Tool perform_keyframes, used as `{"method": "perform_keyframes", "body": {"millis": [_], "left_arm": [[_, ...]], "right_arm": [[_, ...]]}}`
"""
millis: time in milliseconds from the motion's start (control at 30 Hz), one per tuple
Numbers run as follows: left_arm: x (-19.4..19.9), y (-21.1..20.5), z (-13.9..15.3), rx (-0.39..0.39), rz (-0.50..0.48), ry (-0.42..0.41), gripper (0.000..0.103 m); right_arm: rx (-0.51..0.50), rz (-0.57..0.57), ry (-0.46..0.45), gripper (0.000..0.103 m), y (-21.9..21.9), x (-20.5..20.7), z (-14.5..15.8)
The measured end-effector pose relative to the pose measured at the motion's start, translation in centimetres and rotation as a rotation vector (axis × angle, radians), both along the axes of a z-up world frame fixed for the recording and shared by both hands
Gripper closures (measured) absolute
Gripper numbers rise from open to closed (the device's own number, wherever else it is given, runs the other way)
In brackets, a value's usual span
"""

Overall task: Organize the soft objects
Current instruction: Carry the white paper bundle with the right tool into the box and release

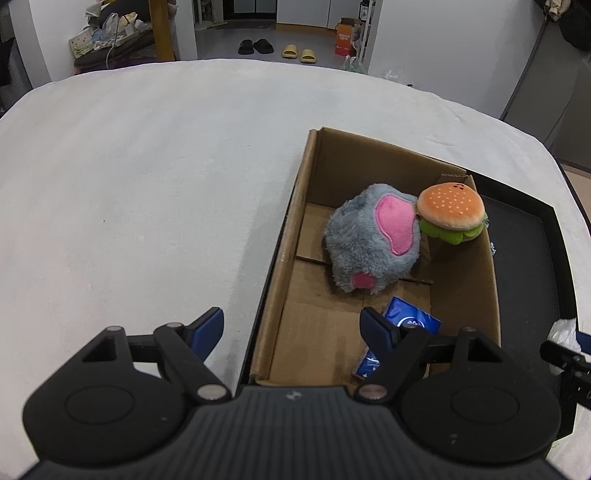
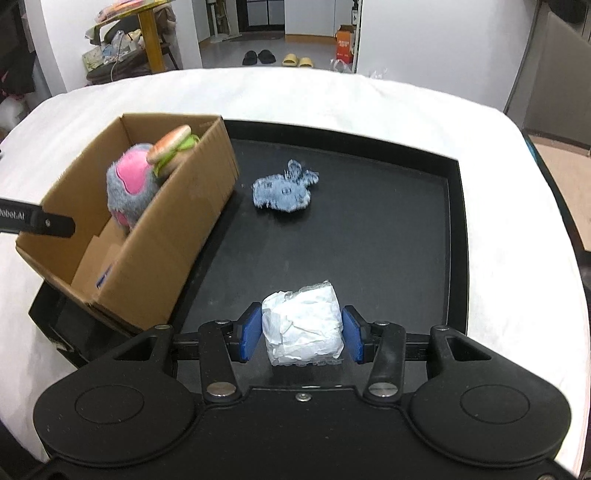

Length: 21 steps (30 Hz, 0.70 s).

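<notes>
A cardboard box (image 1: 280, 254) (image 2: 177, 236) stands on the left of a black tray (image 2: 369, 236). Inside it lie a grey and pink plush (image 1: 369, 240) (image 2: 127, 184), a plush burger (image 1: 452, 212) (image 2: 171, 147) and a blue tissue pack (image 1: 406, 319). My left gripper (image 1: 291, 330) is open and empty over the box's near left wall. My right gripper (image 2: 301, 334) is shut on a white wrapped packet (image 2: 301, 326), held just above the tray's near side. A blue denim patch (image 2: 282, 190) lies further back on the tray.
The tray sits on a white cloth-covered table (image 1: 129, 184). Beyond the table's far edge are a floor with slippers (image 1: 277, 48), an orange box (image 1: 345, 38) and a cluttered low shelf (image 1: 110, 33).
</notes>
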<state>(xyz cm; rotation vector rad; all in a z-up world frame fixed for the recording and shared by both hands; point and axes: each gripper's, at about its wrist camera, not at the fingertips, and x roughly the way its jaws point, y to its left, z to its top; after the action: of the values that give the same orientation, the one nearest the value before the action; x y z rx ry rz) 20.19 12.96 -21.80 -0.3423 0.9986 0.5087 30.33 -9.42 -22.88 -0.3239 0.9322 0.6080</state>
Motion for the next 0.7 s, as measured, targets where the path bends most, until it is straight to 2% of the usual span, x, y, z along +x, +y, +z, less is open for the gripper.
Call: {"method": "perform_keyframes", "body": {"millis": [700], "left_arm": [[-1.5, 1.9, -0.9, -0.052, -0.011, -0.059, 0.025]], "right_arm": [[0.138, 0.026, -0.139, 0.057, 4.1, -0.4, 4.6]]}}
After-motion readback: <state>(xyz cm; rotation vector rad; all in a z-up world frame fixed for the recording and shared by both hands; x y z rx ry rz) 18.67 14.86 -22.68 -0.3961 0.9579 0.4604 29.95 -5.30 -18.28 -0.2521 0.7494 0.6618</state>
